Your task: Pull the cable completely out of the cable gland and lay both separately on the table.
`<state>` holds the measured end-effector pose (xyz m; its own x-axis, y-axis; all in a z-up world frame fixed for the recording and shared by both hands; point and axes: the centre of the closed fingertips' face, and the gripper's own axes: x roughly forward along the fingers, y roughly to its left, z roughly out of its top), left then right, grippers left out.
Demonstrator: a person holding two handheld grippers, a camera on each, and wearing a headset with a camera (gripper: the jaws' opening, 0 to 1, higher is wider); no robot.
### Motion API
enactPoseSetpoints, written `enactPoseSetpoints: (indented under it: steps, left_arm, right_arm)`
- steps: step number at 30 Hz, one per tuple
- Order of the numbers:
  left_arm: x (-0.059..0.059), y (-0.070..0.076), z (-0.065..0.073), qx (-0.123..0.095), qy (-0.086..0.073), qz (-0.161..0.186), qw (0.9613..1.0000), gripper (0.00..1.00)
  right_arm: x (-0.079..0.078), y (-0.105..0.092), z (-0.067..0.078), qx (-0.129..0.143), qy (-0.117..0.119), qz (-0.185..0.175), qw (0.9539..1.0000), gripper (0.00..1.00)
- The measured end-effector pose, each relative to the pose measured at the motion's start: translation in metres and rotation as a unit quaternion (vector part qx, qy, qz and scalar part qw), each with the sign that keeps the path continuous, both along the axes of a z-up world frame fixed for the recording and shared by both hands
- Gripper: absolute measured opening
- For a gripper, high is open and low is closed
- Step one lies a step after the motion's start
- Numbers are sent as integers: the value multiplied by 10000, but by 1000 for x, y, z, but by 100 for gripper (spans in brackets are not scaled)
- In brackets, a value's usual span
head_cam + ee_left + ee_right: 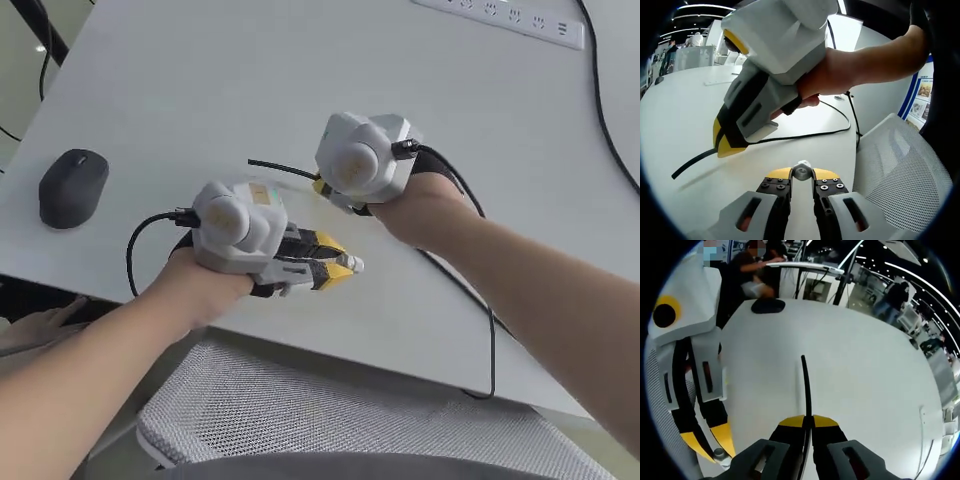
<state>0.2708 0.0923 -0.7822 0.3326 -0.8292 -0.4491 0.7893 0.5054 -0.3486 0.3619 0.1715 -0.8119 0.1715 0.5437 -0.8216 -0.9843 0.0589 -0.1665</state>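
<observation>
Two hands hold grippers over a white table (180,70), close to its near edge. At lower centre of the head view, the left gripper (343,266) has its yellow-tipped jaws closed on a small pale cable gland (801,170), seen at bottom centre of the left gripper view. Just above and to the right, the right gripper (808,421) is clamped tight on a black cable (805,382). The cable's free end juts past the tips, apart from the gland. A dark mouse (72,187) lies at the left, and a power strip (500,15) along the top.
</observation>
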Motion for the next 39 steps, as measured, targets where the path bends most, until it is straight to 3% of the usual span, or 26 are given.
enactPoseSetpoints:
  steps: [10,22,39]
  left_arm:
    - [0,5,-12,23,138,92,9999,15]
    - [-1,9,-25,133,182,110,9997,15]
    - [-4,9,-23,318,155,30,9994,16]
  right_arm:
    - [-3,1,-3,83,244,-162,9995,0]
    - [-4,1,-7,78,306,-235,9992,0]
    - [-4,2,-8,196,383,-239,9988,0]
